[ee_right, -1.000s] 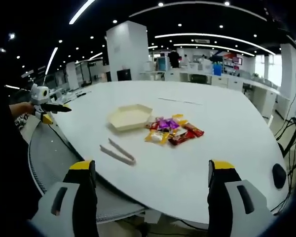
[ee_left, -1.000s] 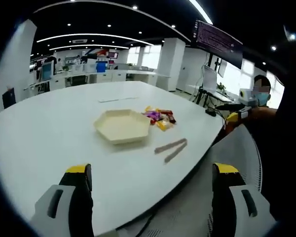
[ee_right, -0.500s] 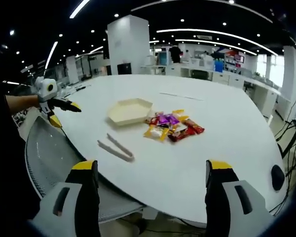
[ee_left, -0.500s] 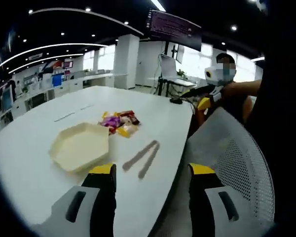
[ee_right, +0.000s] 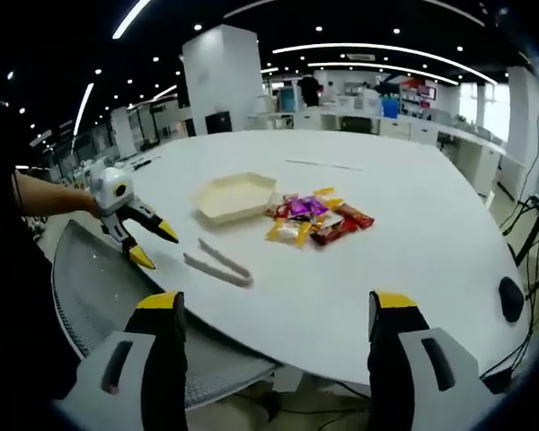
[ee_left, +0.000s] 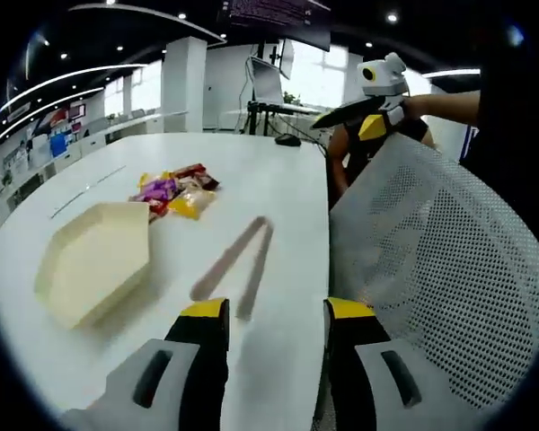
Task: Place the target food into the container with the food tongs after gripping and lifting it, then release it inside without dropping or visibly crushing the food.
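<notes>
On the white table (ee_left: 287,180), the left gripper view has the spread left gripper (ee_left: 274,337) aimed at the food tongs (ee_left: 238,265), wrapped snacks (ee_left: 175,189) at eleven o'clock beside the hexagonal container (ee_left: 90,260), while the right gripper view shows the right gripper (ee_right: 274,328) wide apart, waiting.

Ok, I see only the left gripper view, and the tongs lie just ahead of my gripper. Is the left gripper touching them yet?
Observer: No. Seen from outside in the right gripper view, the left gripper hangs at the near edge of the table, above the mesh chair. It is apart from the tongs, with its yellow tips spread.
Operator: And the right gripper? I see it only from the side.
Observer: Its own view shows the right gripper wide open with nothing between the jaws. It is short of the table's edge.
</notes>
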Tool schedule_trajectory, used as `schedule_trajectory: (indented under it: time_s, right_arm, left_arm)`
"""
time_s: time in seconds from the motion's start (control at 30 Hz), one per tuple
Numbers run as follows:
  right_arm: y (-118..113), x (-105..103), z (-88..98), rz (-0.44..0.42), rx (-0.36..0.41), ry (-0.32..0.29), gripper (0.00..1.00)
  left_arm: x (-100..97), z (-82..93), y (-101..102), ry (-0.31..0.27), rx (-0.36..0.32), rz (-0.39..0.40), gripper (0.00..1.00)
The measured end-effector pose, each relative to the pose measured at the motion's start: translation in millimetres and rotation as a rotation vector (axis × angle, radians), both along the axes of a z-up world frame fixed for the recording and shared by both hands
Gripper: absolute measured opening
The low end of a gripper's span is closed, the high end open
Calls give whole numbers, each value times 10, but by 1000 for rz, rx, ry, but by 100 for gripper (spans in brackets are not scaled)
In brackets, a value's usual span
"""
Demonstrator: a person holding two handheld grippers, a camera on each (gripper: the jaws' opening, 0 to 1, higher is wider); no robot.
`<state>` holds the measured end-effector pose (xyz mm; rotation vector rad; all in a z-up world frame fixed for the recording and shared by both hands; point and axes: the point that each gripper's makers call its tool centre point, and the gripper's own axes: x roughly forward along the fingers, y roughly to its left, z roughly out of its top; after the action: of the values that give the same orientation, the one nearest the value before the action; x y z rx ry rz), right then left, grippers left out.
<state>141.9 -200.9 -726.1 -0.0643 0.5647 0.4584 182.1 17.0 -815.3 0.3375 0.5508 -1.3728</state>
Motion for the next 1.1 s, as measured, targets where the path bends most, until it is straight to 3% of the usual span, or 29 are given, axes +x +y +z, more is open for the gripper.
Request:
schedule_trajectory:
  time_s: [0.2,0.33,0.37,0.4,0.57,0.97,1.1]
  right_arm:
    - [-31,-20,40,3,-29,-36,64]
    - [-100,-30,25,-14,-26,-8,63]
    - [-108,-32,24,-15,-27,-7,62]
    - [-116,-32,23,-17,-28,-5,62]
    - [-124,-51,-11,-12,-32,13,61]
    - [-185,-32,-18,1,-18,38,62]
    - [-148,-5,31,17,5,41,63]
  left_arm:
    - [69,-210,-73,32,9,8,28]
    - [108,-318,-97,45,23,-12,28]
    - [156,-246,-173,15,-31,-17,28]
    - [197,-256,-154,38,-24,16,27]
    - [257,-338,-197,56,-38,21,3]
    - [177,-311,-224,19,-58,-12,0]
    - [135,-265,-257,-28,-54,-31,0]
